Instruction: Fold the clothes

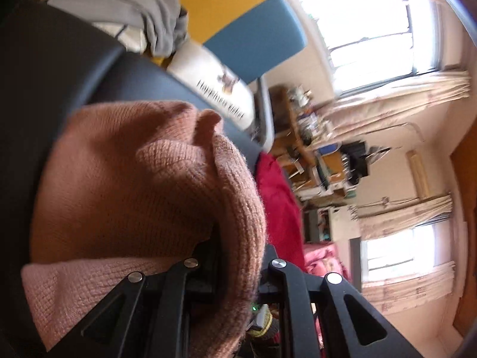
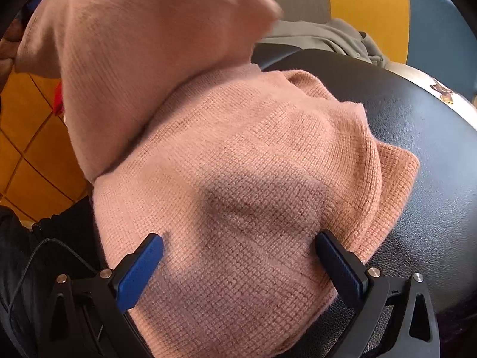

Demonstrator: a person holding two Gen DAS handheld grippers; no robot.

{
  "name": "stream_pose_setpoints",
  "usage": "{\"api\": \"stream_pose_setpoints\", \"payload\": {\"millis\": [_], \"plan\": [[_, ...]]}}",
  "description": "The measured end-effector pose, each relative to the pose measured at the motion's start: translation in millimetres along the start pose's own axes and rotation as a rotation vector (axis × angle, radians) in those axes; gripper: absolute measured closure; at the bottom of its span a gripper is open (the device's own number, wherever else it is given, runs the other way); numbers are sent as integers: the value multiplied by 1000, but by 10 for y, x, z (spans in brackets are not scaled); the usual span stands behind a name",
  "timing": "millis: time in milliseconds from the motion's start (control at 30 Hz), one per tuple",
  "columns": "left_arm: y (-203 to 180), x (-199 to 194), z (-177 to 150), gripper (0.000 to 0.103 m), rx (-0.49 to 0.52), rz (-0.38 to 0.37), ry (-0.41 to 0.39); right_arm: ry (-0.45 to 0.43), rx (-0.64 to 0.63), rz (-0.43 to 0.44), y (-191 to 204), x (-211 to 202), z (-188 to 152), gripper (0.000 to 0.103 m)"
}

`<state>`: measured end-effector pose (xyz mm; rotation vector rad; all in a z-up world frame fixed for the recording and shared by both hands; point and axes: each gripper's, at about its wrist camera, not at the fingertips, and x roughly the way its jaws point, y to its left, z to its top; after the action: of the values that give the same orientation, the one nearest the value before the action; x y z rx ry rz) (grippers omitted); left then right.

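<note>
A pink knitted sweater [image 1: 134, 179] lies bunched on a black leather surface [image 1: 44, 74]. In the left wrist view a fold of it runs down between the black fingers of my left gripper [image 1: 235, 268], which is shut on it. In the right wrist view the sweater [image 2: 253, 149] covers most of the black surface [image 2: 417, 134], and a lifted part of it [image 2: 134, 44] hangs in the air at the upper left. My right gripper [image 2: 241, 256] stands open just over the knit, its blue pads [image 2: 143, 268] wide apart on either side of the fabric.
A grey garment [image 2: 328, 35] lies at the far edge of the black surface, with blue and yellow panels [image 2: 372, 6] behind it. A white printed item [image 1: 214, 83] and red cloth [image 1: 277, 203] sit beyond the sweater. Orange floor tiles [image 2: 29, 149] show at the left.
</note>
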<state>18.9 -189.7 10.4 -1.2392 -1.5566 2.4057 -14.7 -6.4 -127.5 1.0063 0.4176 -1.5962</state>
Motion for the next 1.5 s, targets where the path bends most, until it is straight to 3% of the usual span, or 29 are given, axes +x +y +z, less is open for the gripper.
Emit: {"api": "stream_pose_setpoints", "payload": {"millis": [200, 333, 433, 600, 733, 900, 1000, 1067, 1133, 1200, 1300, 1400, 1500], "plan": [[111, 644, -68, 89, -113, 116, 108, -46, 5, 6, 63, -17, -87, 0], [88, 822, -116, 88, -117, 186, 144, -89, 22, 22, 40, -43, -150, 0], [105, 886, -138, 85, -175, 206, 187, -118, 42, 33, 20, -69, -185, 0], [2, 893, -223, 79, -189, 171, 259, -140, 47, 24, 36, -93, -225, 0], [-233, 875, -275, 79, -149, 54, 340, -181, 50, 6, 76, -182, -296, 0], [-523, 429, -194, 79, 11, -53, 292, -225, 100, -23, 123, -489, -570, 0], [-442, 60, -102, 79, 88, -43, 218, -226, 146, -29, 219, -832, -1048, 0], [-294, -164, -72, 79, 122, -11, 170, -223, 151, -46, 253, -796, -967, 0], [-56, -360, -56, 79, 139, 25, 125, -250, 140, -24, 311, -1018, -1001, 0], [220, -495, -72, 79, 128, 52, 88, -293, 92, 26, 508, -1152, -843, 0], [615, -663, -128, 79, 109, 73, 48, -290, 24, 128, 735, -1151, -580, 0], [738, -707, -250, 79, 214, 95, 8, -181, -15, 175, 827, -817, -308, 0], [810, -714, -373, 79, 322, 94, -12, -8, 71, 228, 683, -285, -178, 2]]}}
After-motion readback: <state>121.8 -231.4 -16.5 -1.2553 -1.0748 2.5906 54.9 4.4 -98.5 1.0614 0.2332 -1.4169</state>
